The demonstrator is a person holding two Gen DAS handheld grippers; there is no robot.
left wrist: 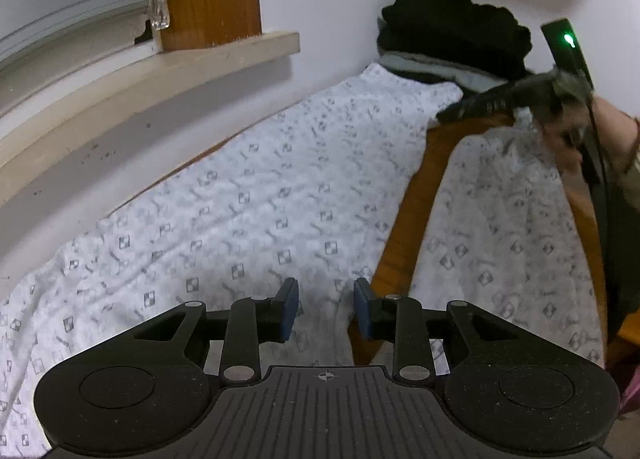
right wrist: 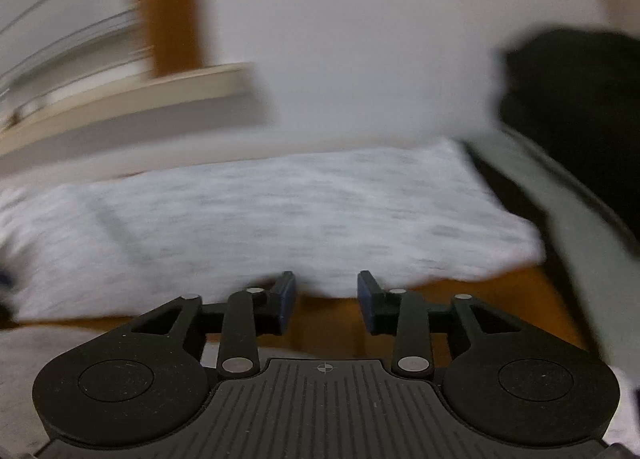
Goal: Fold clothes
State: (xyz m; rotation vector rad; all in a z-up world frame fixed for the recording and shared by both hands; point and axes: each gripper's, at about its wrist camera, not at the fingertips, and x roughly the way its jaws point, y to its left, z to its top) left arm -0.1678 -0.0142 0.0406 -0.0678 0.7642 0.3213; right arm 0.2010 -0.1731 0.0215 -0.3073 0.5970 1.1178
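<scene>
1. My left gripper [left wrist: 326, 309] was released, its blue rubbery pads parted with nothing between them.
2. Just beyond its fingers lay the soft white garment printed with small grey squares [left wrist: 248, 211], spread flat and faintly rumpled over the orange-brown wooden table [left wrist: 404, 219].
3. My right gripper [right wrist: 326, 301] was likewise parted and empty; its view was motion-blurred.
4. Past the garment sat a lumpy stack of folded black and grey clothes [left wrist: 452, 31].

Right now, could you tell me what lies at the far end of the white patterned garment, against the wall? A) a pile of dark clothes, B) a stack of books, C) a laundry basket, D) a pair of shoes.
A: a pile of dark clothes sits against the wall at the far end of the white patterned garment in the left wrist view.
</scene>
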